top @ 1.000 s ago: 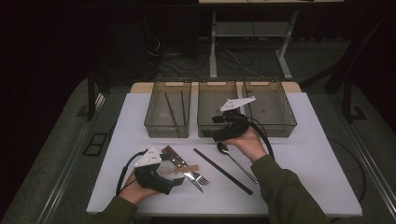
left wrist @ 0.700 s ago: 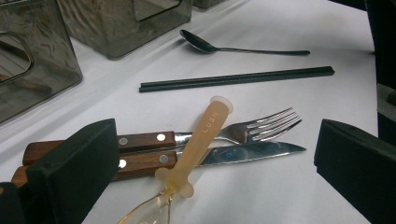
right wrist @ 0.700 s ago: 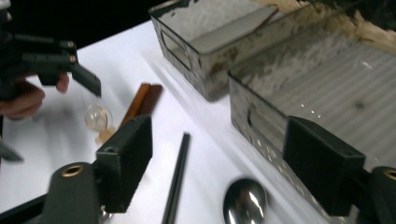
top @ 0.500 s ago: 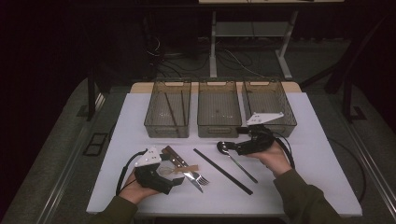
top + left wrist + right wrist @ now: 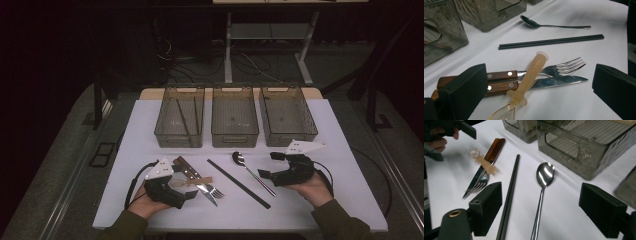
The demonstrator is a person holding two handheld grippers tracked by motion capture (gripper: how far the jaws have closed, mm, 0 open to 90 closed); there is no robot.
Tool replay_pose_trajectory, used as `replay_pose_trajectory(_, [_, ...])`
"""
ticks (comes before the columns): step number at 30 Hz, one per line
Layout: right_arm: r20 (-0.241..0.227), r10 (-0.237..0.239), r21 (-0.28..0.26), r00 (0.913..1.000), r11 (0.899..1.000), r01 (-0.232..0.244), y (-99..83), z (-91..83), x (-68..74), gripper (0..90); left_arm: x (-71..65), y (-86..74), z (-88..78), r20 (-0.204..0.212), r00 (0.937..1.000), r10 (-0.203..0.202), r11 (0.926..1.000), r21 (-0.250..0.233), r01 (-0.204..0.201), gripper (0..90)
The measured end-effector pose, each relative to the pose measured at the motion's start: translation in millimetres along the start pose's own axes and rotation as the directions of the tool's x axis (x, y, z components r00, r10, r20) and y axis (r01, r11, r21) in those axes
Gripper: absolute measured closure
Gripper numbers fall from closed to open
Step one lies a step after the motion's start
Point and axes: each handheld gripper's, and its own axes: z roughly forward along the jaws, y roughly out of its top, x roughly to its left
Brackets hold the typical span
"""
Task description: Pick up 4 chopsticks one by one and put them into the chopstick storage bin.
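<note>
White surface [image 5: 150, 125], bare strip along the front edge and at far right. Left tool [image 5: 192, 196] lower left of the high view, jaws open, empty, over an amber plastic baby spoon [image 5: 529, 75] that lies across a wood-handled fork [image 5: 564, 67] and knife [image 5: 556, 82]. Center: black chopsticks [image 5: 239, 183], then a steel spoon [image 5: 252, 172]. Right tool [image 5: 267, 165] lower right, jaws just widened, empty, the spoon just ahead. Top: three smoky plastic bins [image 5: 235, 116]; the left one holds sticks.
</note>
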Motion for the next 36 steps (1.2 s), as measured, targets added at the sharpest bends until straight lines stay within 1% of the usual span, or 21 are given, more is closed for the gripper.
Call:
replay_pose_trajectory(3, [0.001,0.001,0.003,1.0000,1.000,-0.001,-5.9,-5.3,2.8,18.6,0.4,-0.2,-0.5,0.001,1.0000,-0.008,1.0000,-0.004,0.008,0.0])
replay_pose_trajectory(7, [0.003,0.008,0.024,1.0000,1.000,-0.008,-16.0,-11.0,6.0,18.7,0.8,-0.5,-0.2,0.005,1.0000,-0.006,1.0000,0.001,0.006,0.0])
replay_pose_trajectory(11, [-0.009,0.012,0.035,0.9999,0.999,-0.011,-24.4,-16.3,8.7,19.3,0.8,-0.5,0.8,0.002,1.0000,-0.007,1.0000,0.005,0.007,0.0])
replay_pose_trajectory(13, [-0.008,0.013,0.036,0.9999,0.999,-0.013,-27.8,-18.1,9.6,21.0,0.9,-1.0,0.4,-0.005,1.0000,-0.008,0.9999,0.012,0.008,0.0])
replay_pose_trajectory(14, [-0.015,0.017,0.046,0.9997,0.999,-0.016,-29.9,-19.1,10.1,22.5,0.8,-1.1,0.0,-0.007,0.9999,-0.010,0.9999,0.009,0.010,0.0])
replay_pose_trajectory(16, [-0.017,0.018,0.057,0.9997,0.998,-0.017,-32.5,-19.3,11.6,22.5,1.0,-1.2,-0.3,-0.004,0.9998,-0.017,0.9999,0.000,0.017,0.0])
replay_pose_trajectory(17, [-0.019,0.027,0.060,0.9995,0.998,-0.026,-33.6,-19.2,12.5,22.5,0.7,-1.1,-0.3,-0.006,0.9998,-0.017,0.9998,0.000,0.017,0.0])
replay_pose_trajectory(20, [-0.013,0.030,0.056,0.9995,0.998,-0.030,-34.1,-19.0,14.2,24.5,0.1,-1.1,-0.6,-0.003,0.9999,-0.011,0.9999,0.000,0.011,0.0])
replay_pose_trajectory(23, [-0.017,0.038,0.063,0.9991,0.997,-0.037,-35.0,-17.7,14.9,32.6,0.6,-0.3,-0.6,-0.001,1.0000,-0.009,1.0000,0.002,0.009,0.0])
replay_pose_trajectory(27, [-0.035,0.044,0.079,0.9984,0.996,-0.041,-35.1,-15.2,16.4,46.0,0.0,0.0,-0.3,-0.001,1.0000,-0.006,1.0000,0.003,0.006,0.0])
replay_pose_trajectory(29, [-0.036,0.037,0.084,0.9987,0.996,-0.034,-34.8,-14.3,17.5,52.4,-0.1,-0.2,-0.7,-0.002,1.0000,-0.006,1.0000,0.001,0.006,0.0])
replay_pose_trajectory(33, [-0.046,0.034,0.109,0.9984,0.994,-0.029,-35.0,-10.1,20.1,60.9,-0.1,0.1,-0.7,0.000,0.9999,-0.010,0.9999,-0.003,0.010,0.0])
replay_pose_trajectory(34, [-0.053,0.028,0.110,0.9982,0.994,-0.022,-35.3,-8.3,20.7,63.6,0.0,0.1,-0.7,0.000,1.0000,-0.009,1.0000,-0.002,0.009,0.0])
replay_pose_trajectory(35, [-0.060,0.023,0.124,0.9979,0.992,-0.015,-35.3,-7.1,20.9,65.9,0.4,0.0,-0.4,0.001,1.0000,-0.007,1.0000,0.001,0.007,0.0])
replay_pose_trajectory(36, [-0.067,0.026,0.133,0.9974,0.991,-0.017,-35.6,-4.9,21.8,68.0,0.5,0.0,-0.2,-0.001,1.0000,-0.009,1.0000,0.000,0.009,0.4])
